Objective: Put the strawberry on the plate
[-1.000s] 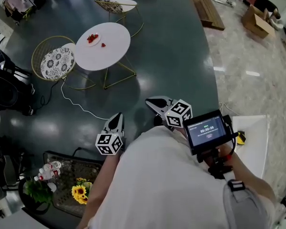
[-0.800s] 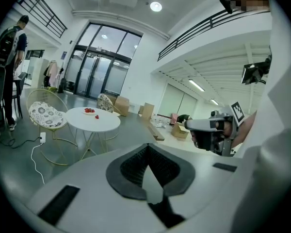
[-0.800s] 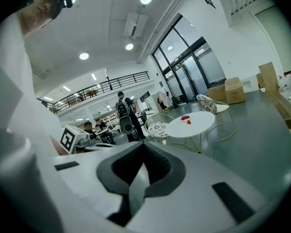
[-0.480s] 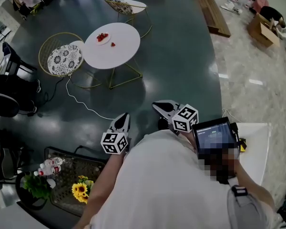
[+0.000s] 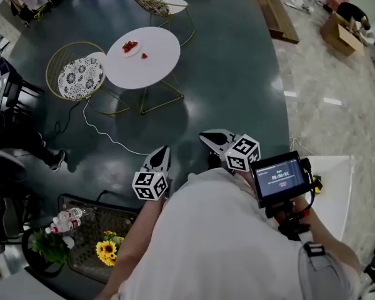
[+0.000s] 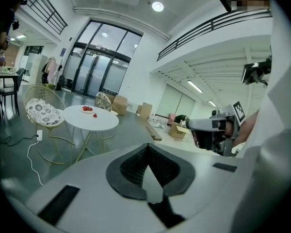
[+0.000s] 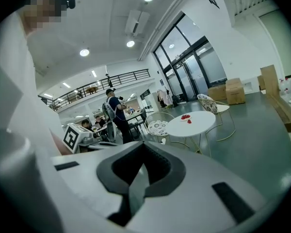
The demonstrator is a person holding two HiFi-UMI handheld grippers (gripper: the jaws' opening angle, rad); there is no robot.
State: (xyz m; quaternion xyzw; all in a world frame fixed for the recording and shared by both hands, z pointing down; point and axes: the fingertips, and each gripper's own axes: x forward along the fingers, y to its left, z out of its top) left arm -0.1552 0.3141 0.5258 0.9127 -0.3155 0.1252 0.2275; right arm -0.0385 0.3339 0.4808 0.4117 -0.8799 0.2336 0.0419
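Across the dark floor (image 5: pixel 225 74), a strawberry (image 5: pixel 144 55) lies beside the plate (image 5: pixel 130 47) on the bench (image 5: pixel 155 66). The left gripper (image 5: pixel 162 152) and right gripper (image 5: pixel 204 135) hang far off, jaws pressed together, empty: nothing begun.

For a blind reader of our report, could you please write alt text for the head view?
A person holds the left hand-held gripper and right hand-held gripper, both shut, far from a round white table bearing a plate of strawberries and one loose strawberry.
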